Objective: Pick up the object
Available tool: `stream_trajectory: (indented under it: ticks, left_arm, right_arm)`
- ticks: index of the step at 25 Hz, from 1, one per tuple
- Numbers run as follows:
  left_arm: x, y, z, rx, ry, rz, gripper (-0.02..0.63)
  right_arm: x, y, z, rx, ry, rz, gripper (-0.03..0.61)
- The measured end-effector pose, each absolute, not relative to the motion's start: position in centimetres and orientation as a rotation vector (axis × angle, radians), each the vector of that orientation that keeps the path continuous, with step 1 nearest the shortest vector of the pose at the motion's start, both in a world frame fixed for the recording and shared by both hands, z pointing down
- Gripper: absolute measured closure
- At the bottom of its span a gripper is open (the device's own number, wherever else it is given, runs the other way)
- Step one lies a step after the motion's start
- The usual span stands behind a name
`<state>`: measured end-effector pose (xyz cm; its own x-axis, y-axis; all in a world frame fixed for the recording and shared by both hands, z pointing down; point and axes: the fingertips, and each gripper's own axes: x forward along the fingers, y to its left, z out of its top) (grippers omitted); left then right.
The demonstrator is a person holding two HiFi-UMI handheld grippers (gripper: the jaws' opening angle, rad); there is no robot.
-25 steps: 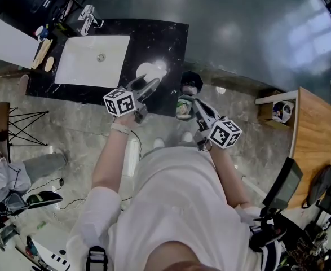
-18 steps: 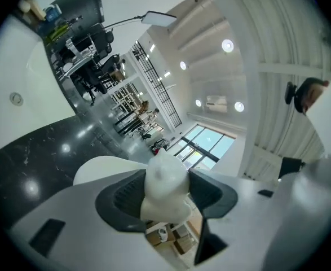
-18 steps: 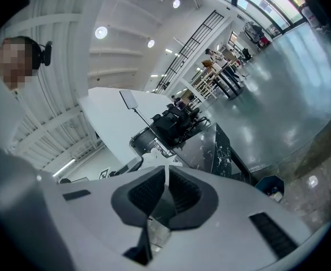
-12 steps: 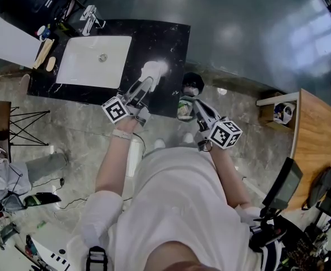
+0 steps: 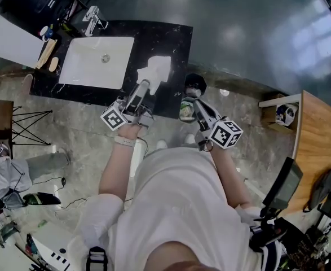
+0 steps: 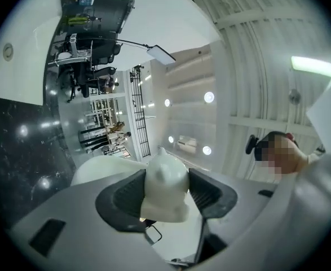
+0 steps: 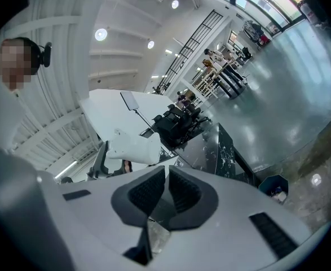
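The object is a white, rounded figurine-like piece (image 5: 154,70), held above the right part of the black marble counter (image 5: 173,41). My left gripper (image 5: 145,84) is shut on it. In the left gripper view the white object (image 6: 165,186) sits clamped between the two dark pads (image 6: 127,195), and that view tilts up toward the ceiling. The right gripper (image 5: 198,105) hovers off the counter's right front corner, over the floor. In its own view the right gripper (image 7: 166,189) has its pads nearly together with nothing between them, and the white object (image 7: 132,146) shows beyond, to the left.
A white sink basin (image 5: 95,61) with a chrome faucet (image 5: 92,17) fills the counter's left half. A black bin (image 5: 194,84) and a small greenish container (image 5: 184,109) stand on the stone floor by the counter's corner. A wooden desk (image 5: 314,134) is at the right.
The left gripper has drawn back toward the person and tipped upward, and the white object has come up off the counter with it. The right gripper has hardly moved.
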<state>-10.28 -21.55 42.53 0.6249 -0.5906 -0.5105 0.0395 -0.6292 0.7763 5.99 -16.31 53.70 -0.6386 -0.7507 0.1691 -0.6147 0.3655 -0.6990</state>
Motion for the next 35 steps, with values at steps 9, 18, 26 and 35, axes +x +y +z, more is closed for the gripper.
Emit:
stream_trajectory:
  ticks: [9,18,26,35]
  left_arm:
    - [-13.3,-19.0,40.8,1.993,-0.391,-1.214,0.373]
    - [-16.8,-17.4,41.0,1.928,-0.421,-1.354,0.373]
    - [-16.9,-15.7,40.6,1.928,-0.425,-1.365,0.373]
    - [-17.2,-15.7,41.1,1.908,-0.435,-1.369,0.373]
  right_arm:
    - [5.5,-18.0,50.4,-1.154,2.395,-1.102,0.54]
    - [2.3,-20.2,47.1,-1.018,2.4,-1.086,0.54]
    - [1.4,-19.4,46.4,-0.993,2.432,-1.069,0.54]
    - [1.3,-19.5,46.7,-1.012,2.43,-1.075,0.54]
